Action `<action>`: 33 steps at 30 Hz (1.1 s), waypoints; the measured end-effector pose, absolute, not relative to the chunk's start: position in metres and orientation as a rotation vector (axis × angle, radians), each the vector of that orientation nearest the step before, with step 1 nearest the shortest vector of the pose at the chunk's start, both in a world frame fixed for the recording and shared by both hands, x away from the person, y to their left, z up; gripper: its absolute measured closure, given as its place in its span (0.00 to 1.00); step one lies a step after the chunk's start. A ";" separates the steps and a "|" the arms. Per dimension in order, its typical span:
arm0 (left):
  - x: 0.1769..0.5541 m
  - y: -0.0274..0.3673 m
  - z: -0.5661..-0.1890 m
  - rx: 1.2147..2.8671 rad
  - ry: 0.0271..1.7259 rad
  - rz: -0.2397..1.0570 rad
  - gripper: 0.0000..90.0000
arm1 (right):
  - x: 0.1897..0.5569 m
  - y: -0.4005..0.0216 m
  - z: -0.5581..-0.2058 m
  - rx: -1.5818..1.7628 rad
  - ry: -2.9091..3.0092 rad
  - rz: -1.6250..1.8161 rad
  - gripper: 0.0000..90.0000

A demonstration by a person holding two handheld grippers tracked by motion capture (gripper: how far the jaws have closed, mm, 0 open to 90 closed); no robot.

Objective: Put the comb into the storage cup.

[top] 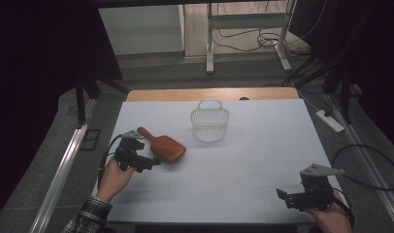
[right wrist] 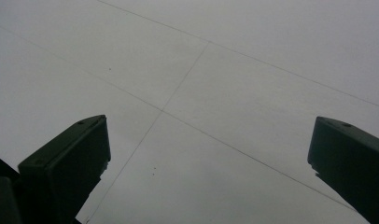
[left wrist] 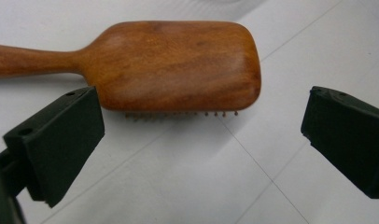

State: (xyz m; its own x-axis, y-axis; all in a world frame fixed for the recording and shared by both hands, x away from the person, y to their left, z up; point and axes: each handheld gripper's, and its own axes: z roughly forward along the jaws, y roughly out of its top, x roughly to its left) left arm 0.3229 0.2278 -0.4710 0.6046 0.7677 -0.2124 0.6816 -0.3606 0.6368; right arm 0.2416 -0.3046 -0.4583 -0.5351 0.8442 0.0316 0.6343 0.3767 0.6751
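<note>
A brown wooden hairbrush point(top: 163, 145) lies bristles down on the white table point(top: 253, 160), left of middle, handle toward the back left. My left gripper point(top: 149, 162) sits just in front of the brush, open, its jaws wide apart. In the left gripper view the brush point(left wrist: 169, 65) lies just beyond the left gripper point(left wrist: 204, 149), not between the jaws. Near the front right corner, my right gripper point(top: 284, 198) is held open over bare table. The right gripper point(right wrist: 208, 163) has nothing between its jaws in its own view.
A white wire basket point(top: 209, 124) with a handle stands at the back middle of the table. A wooden strip point(top: 209, 93) runs along the far edge. Metal rails flank the table, and cables and a power strip point(top: 330, 120) lie on the floor at right.
</note>
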 end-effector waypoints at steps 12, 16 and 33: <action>0.345 0.222 -0.470 2.122 1.147 0.119 0.00 | 0.242 -0.304 -0.459 1.293 2.329 0.923 0.00; 0.350 0.218 -0.470 2.140 1.129 0.104 0.00 | 0.242 -0.304 -0.459 1.292 2.329 0.922 0.00; 0.378 0.201 -0.471 2.181 1.084 0.105 0.00 | 0.242 -0.304 -0.459 1.295 2.338 0.914 0.00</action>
State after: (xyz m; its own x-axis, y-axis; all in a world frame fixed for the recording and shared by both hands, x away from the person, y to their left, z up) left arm 0.3777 0.2009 -0.4708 0.6484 0.7289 -0.2196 0.6732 -0.4143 0.6126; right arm 0.2423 -0.3038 -0.4589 -0.5402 0.8410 0.0315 0.6392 0.3856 0.6654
